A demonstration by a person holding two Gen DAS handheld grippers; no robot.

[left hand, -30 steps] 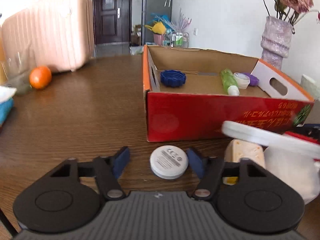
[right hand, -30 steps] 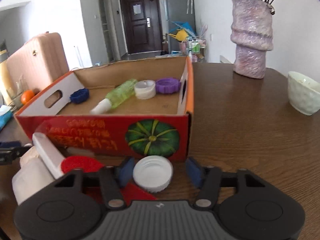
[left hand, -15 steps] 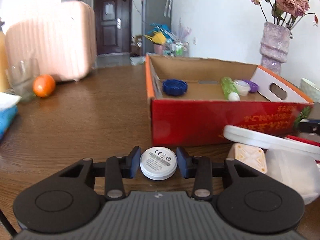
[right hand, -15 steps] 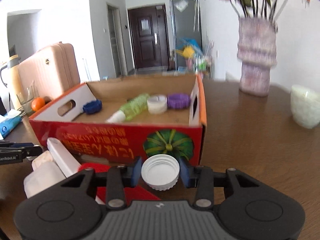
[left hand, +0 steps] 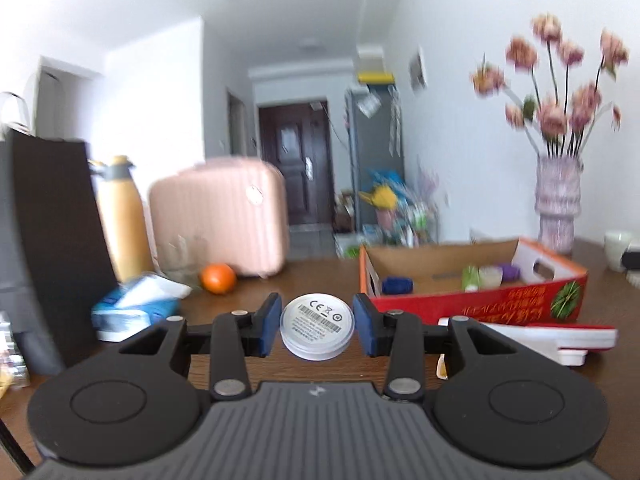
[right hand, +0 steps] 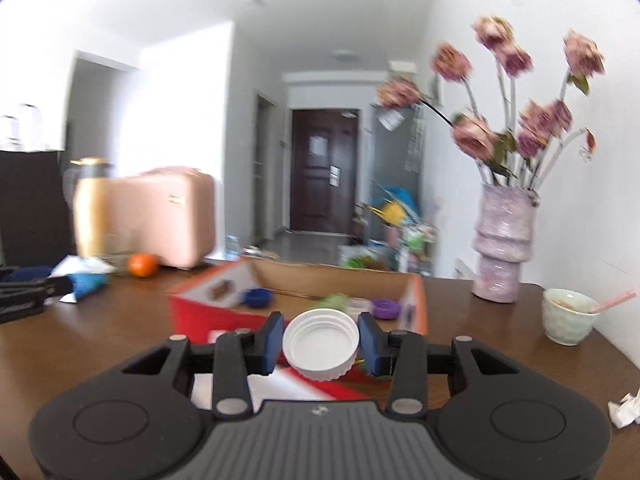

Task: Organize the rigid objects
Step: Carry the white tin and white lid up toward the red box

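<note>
**Both jaws pinching round pieces, lifted clear of the table**

Jaws of the left gripper [left hand: 316,328] were pressed on a white disc [left hand: 317,326], label side up, one blue pad on each edge. Jaws of the right gripper [right hand: 321,342] likewise pinched a white cap [right hand: 321,343], hollow side up. Both pairs had closed earlier in the last second and then held steady on their loads.

Both pieces hung above the wooden table [right hand: 100,320], short of the red box [left hand: 472,308]. Inside the box lay a blue cap [left hand: 397,285], a green bottle [left hand: 471,278] and a purple cap [left hand: 509,270].

Judged step: carry to the box. Advice: keep each piece level, since the pads hold only thin rims. Clear the near wall before lowering. Aim for bare cardboard between the blue cap and the bottle. Release low, one side at a time, so neither piece rolls. Vase [right hand: 503,244] and bowl [right hand: 568,316] stood right of the box; keep the right hand inboard.
</note>
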